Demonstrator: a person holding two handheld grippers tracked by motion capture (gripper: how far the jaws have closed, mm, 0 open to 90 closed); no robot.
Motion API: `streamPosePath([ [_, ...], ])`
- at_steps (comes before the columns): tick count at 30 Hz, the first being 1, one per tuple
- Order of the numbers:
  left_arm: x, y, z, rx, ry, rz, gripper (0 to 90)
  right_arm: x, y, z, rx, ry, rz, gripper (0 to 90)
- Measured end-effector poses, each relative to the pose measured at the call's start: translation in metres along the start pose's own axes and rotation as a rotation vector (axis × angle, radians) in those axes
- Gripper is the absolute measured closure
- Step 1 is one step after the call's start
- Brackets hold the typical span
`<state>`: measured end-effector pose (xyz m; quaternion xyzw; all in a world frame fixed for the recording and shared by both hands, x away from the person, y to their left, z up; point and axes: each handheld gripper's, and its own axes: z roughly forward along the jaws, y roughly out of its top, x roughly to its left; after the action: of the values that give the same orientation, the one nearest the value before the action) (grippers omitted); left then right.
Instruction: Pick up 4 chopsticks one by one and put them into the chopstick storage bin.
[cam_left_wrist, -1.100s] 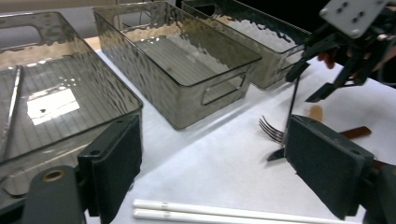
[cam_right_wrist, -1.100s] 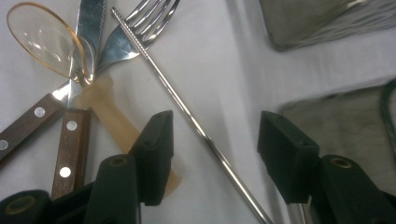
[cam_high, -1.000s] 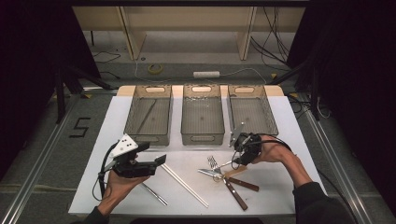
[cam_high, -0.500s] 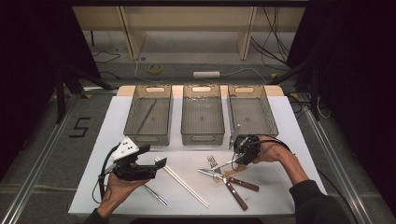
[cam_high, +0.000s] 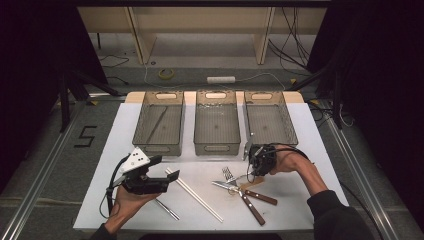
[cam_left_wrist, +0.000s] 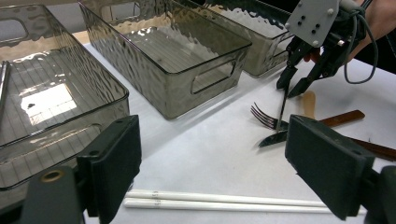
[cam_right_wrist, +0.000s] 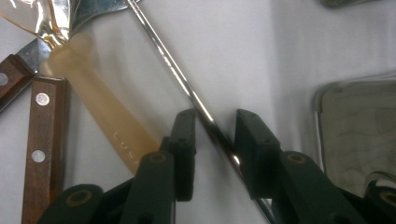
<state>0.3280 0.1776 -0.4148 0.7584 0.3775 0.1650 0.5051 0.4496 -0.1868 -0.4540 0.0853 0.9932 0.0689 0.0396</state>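
- The left gripper (cam_high: 167, 179) is idling at the near left of the white table (cam_high: 310, 130), jaws released and spread, holding nothing; 2 white chopsticks (cam_left_wrist: 224, 200) are lying just ahead of it.
- 3 smoked bins (cam_high: 216, 125) are standing in a row at the far edge.
- The right gripper (cam_right_wrist: 215, 140) is working the cutlery pile: its jaws have just been closing, with the slim steel handle (cam_right_wrist: 187, 88) of a utensil running between them.
- State: the handle is lying against 1 pad, with a gap still showing at the other, so the grip is not yet made.
- Technique: it is best to keep closing squarely across the handle, then lift straight, clearing the fork (cam_left_wrist: 264, 116) and the wooden-handled knives (cam_high: 260, 197) lying beside it.
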Motion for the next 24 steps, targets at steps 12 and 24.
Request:
streamPosePath([
  [12,-0.0007,-0.0002,-0.0002,0.001,-0.004,0.0,18.2,0.0035,0.0044,0.0001,0.03,0.009,-0.036,77.6],
  [24,-0.0003,-0.0007,0.0012,0.012,-0.005,0.003,18.2,0.0099,0.0037,-0.0001,0.026,-0.005,-0.146,84.2],
])
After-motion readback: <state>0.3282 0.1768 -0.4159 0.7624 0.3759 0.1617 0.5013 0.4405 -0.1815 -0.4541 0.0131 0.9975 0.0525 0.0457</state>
